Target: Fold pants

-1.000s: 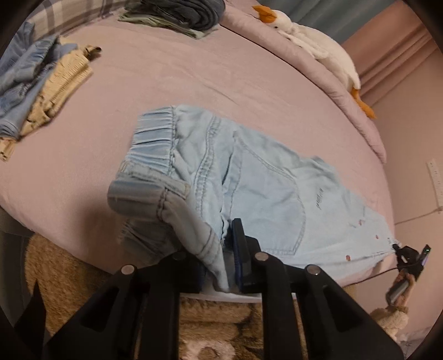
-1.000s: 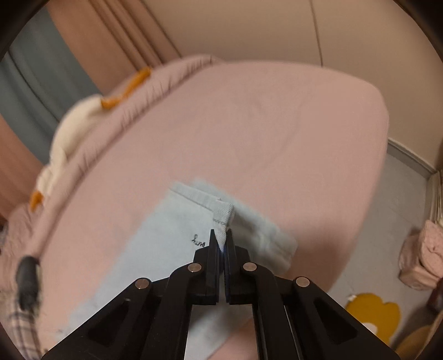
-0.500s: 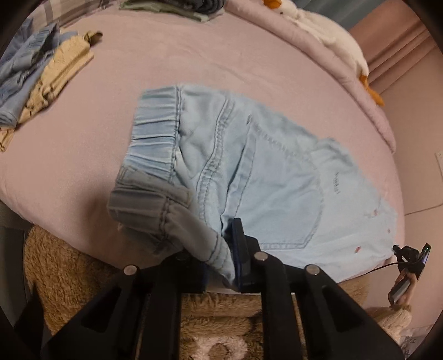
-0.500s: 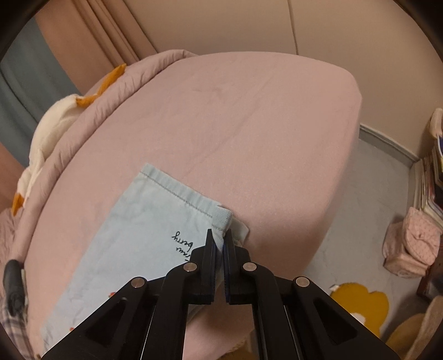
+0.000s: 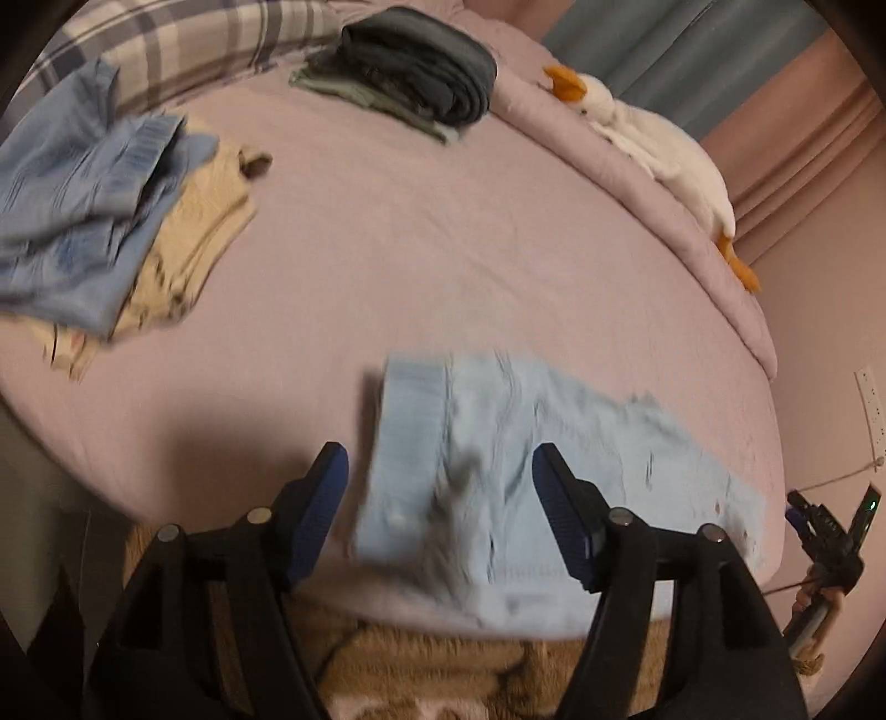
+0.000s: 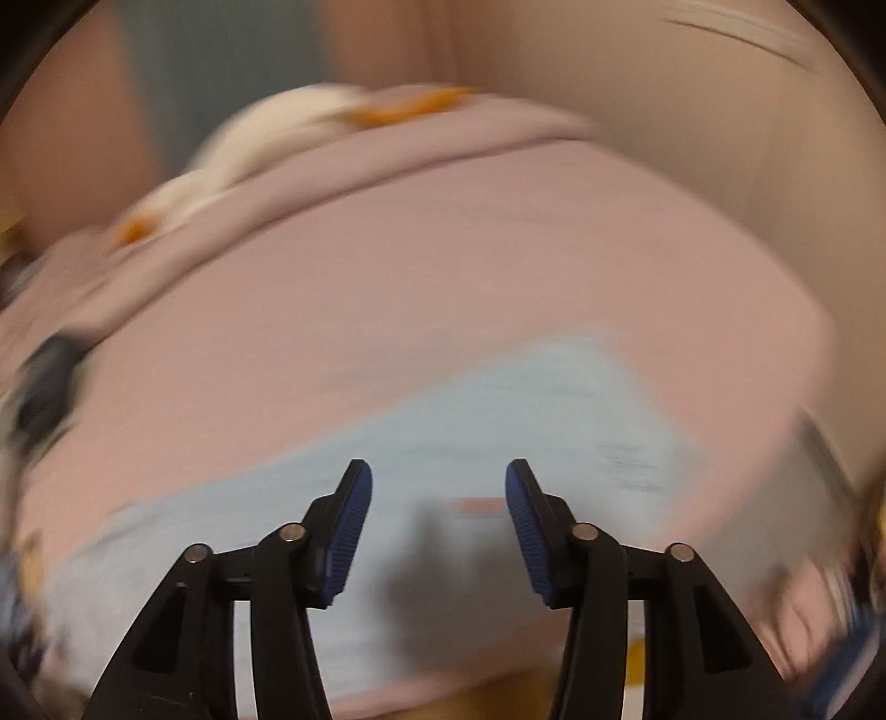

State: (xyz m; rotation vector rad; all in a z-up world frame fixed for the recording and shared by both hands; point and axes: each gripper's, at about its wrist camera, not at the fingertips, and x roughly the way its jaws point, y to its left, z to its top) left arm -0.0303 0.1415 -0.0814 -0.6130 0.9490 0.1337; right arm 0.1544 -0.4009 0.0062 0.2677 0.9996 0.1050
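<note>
Both grippers, left [image 5: 440, 476] and right [image 6: 438, 493], have just been opening and now hang released above the pants [image 5: 531, 471] on the bed [image 5: 387, 249].

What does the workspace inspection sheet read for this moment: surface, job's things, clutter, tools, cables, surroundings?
Surface: pink bed sheet, smooth in the middle.
Job's things: light blue pants lie flat at the near edge of the bed, blurred.
Clutter: blue and beige clothes heap at the far left; dark folded stack at the back; plush goose along the far edge.
Tools: left tool and right tool both have just been opening, pads apart, nothing pinched, pants below them.
Cables: a thin cord runs along the wall at the right.
Surroundings: plaid bedding, pink curtain, brown rug under the bed edge.
</note>
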